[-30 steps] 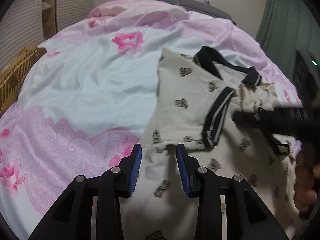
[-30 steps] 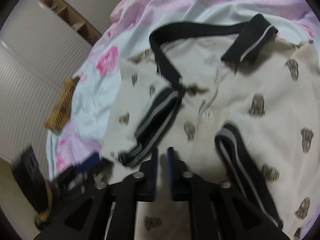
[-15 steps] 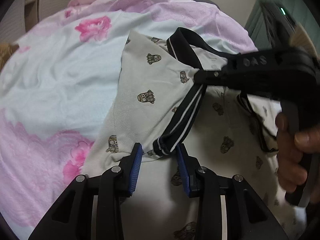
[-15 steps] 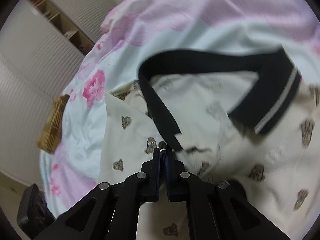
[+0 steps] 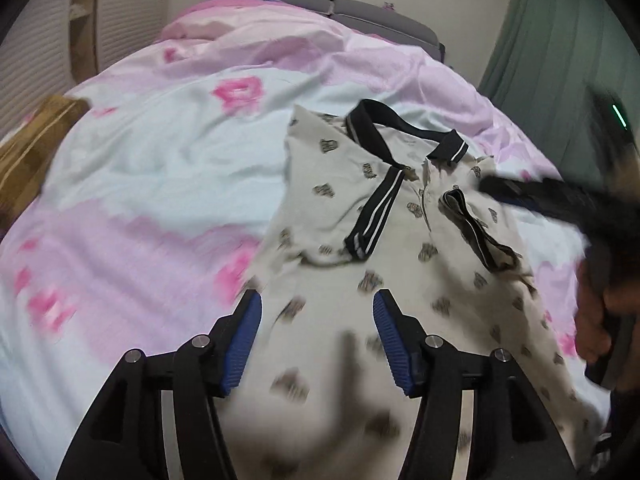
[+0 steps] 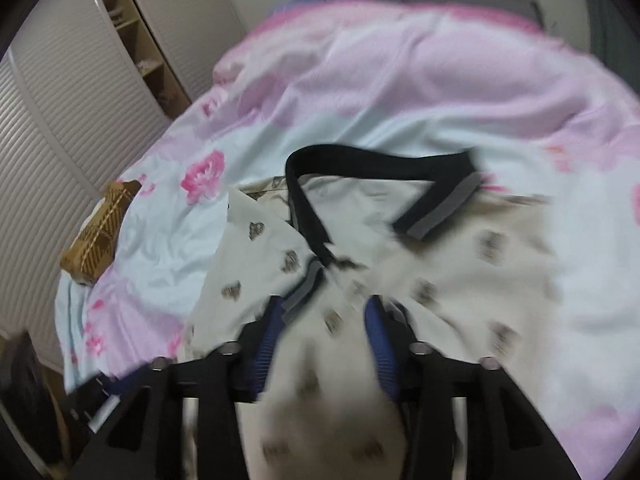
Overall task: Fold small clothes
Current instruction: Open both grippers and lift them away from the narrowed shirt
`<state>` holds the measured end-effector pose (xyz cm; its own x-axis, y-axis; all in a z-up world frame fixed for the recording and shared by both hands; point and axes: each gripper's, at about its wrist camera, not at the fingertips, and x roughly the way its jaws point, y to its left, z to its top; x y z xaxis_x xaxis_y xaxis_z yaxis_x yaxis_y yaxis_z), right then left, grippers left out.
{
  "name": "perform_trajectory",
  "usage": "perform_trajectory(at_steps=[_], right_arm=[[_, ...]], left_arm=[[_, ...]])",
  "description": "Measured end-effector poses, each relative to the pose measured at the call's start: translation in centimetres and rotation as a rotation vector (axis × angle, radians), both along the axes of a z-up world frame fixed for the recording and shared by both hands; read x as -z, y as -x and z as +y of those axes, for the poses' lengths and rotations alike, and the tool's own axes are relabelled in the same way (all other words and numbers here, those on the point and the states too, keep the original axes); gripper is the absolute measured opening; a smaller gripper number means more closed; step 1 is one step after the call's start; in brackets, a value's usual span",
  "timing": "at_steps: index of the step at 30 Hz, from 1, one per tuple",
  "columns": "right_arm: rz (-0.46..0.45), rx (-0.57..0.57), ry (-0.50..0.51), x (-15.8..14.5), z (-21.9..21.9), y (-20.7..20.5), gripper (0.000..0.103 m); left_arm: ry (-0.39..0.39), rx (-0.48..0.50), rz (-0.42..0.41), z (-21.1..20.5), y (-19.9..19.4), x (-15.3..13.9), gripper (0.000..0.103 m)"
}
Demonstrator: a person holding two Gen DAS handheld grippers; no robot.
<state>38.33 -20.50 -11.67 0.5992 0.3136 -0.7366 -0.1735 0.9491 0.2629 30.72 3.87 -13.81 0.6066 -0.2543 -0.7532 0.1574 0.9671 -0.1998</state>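
Note:
A cream polo shirt (image 5: pixel 328 200) with small brown prints, a black collar (image 6: pixel 312 216) and black striped cuffs lies face up on the floral bed cover (image 5: pixel 160 168). One sleeve (image 5: pixel 376 216) is folded in across the chest; the other cuff (image 5: pixel 476 236) lies crumpled beside the placket. My left gripper (image 5: pixel 318 300) hovers over the shirt's lower body, its jaws opening, nothing between the blue pads. My right gripper (image 6: pixel 324 312) hangs above the chest just below the collar, jaws also opening, and the folded cuff (image 6: pixel 304 288) lies loose by its left finger.
A brown plaid cushion (image 6: pixel 100 236) sits at the bed's left edge. Louvred wardrobe doors (image 6: pixel 60 120) stand to the left, with a green curtain (image 5: pixel 540 40) to the right and a grey headboard (image 5: pixel 380 12) at the far end. A person's hand (image 5: pixel 596 320) holds the right gripper.
The right gripper was shut on the sleeve cuff half a second ago; it has let go and drawn back upward. The left gripper has also pulled back. Both jaws now stand wider.

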Motion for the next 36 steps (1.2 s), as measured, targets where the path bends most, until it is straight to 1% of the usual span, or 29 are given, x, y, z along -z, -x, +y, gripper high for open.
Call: perform_trajectory(at_steps=[2,5,7,10,11,12,15,19,20,24,25,27,31,34,36], right_arm=[[-0.007,0.026,0.032,-0.1,-1.2,3.6,0.058],[-0.002,0.074,0.125,0.6,-2.9,9.2,0.058],[0.019,0.105,0.173,1.4,-3.7,11.8,0.058],[0.073,0.142,0.173,2.5,-5.7,15.1,0.058],[0.089,0.161,0.173,2.8,-6.1,16.2,0.058],[0.099,0.171,0.176,3.1,-6.3,17.0,0.058],[0.113,0.174,0.195,3.9,-6.0,19.1,0.058],[0.14,0.196,0.214,5.3,-6.3,21.4,0.058],[0.139,0.202,0.22,5.6,-6.3,21.9,0.058],[0.113,0.209,0.262,5.7,-5.5,23.3,0.058],[0.107,0.215,0.258,5.3,-5.4,23.6,0.058],[0.094,0.225,0.211,4.7,-5.7,24.3,0.058],[0.065,0.256,0.159,3.3,-6.1,26.5,0.058],[0.057,0.307,0.139,2.9,-6.2,28.0,0.058],[0.067,0.354,0.092,2.6,-6.0,28.6,0.058]], left_arm=[[-0.006,-0.009,0.002,0.9,1.8,-0.4,0.057],[-0.046,-0.011,-0.005,1.5,4.5,-0.4,0.057],[-0.076,-0.009,0.001,1.7,6.4,0.0,0.057],[-0.119,-0.02,-0.004,1.8,8.8,0.7,0.057],[-0.145,-0.022,-0.008,1.7,9.7,1.0,0.057],[-0.164,-0.022,-0.008,1.4,10.2,1.4,0.057],[-0.184,-0.032,-0.001,1.2,11.3,2.3,0.057],[-0.224,-0.045,-0.024,1.1,12.6,2.9,0.057],[-0.228,-0.047,-0.028,1.1,12.8,3.0,0.057],[-0.198,-0.068,-0.043,1.5,13.5,2.8,0.057],[-0.186,-0.076,-0.049,1.7,13.8,2.4,0.057],[-0.17,-0.09,-0.072,1.9,14.7,1.5,0.057],[-0.174,-0.104,-0.101,2.4,16.9,0.0,0.058],[-0.182,-0.141,-0.103,3.3,18.8,-0.3,0.06],[-0.17,-0.182,-0.102,4.2,19.9,0.0,0.06]])
